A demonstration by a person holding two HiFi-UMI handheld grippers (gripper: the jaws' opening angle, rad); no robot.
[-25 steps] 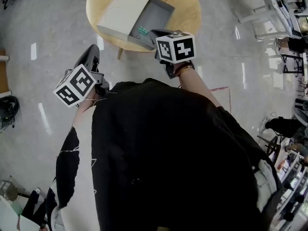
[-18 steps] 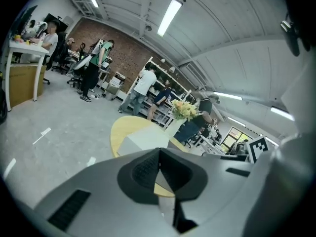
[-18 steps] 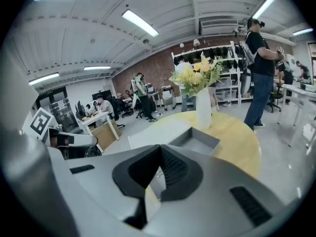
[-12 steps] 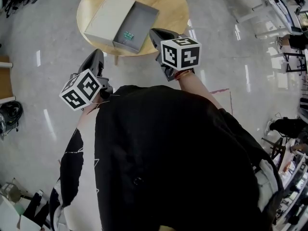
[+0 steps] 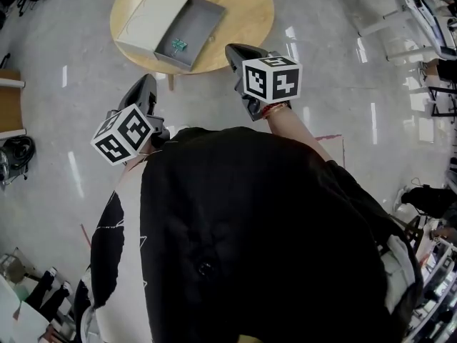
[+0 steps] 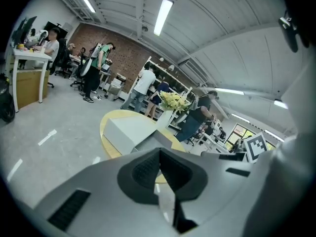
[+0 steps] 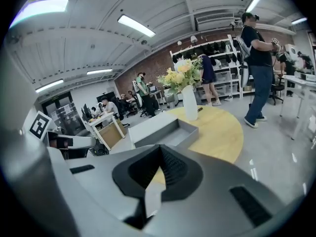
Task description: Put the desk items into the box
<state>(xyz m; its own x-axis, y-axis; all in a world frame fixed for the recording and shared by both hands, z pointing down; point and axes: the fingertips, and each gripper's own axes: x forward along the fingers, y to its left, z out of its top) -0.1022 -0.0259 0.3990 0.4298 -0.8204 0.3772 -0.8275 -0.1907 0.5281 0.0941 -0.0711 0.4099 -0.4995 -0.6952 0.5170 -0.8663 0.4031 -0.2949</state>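
Observation:
A grey open box (image 5: 194,21) lies on the round wooden table (image 5: 243,13), its white lid (image 5: 146,20) beside it on the left. A small green item (image 5: 176,45) rests inside the box. My right gripper (image 5: 239,52) hangs just off the table's near edge, shut and empty. My left gripper (image 5: 146,84) is lower left over the floor, also shut with nothing in it. In the right gripper view the box (image 7: 165,130) lies ahead beyond the closed jaws. The left gripper view shows the lid (image 6: 128,132) ahead.
A white vase of flowers (image 7: 189,102) stands on the table behind the box. Several people stand or sit at desks and shelves around the room. One person (image 7: 259,58) stands close to the table's far side. Polished grey floor surrounds the table.
Both grippers have drawn back from the box toward the body. The table and box now sit farther off, up and to the left in the head view.

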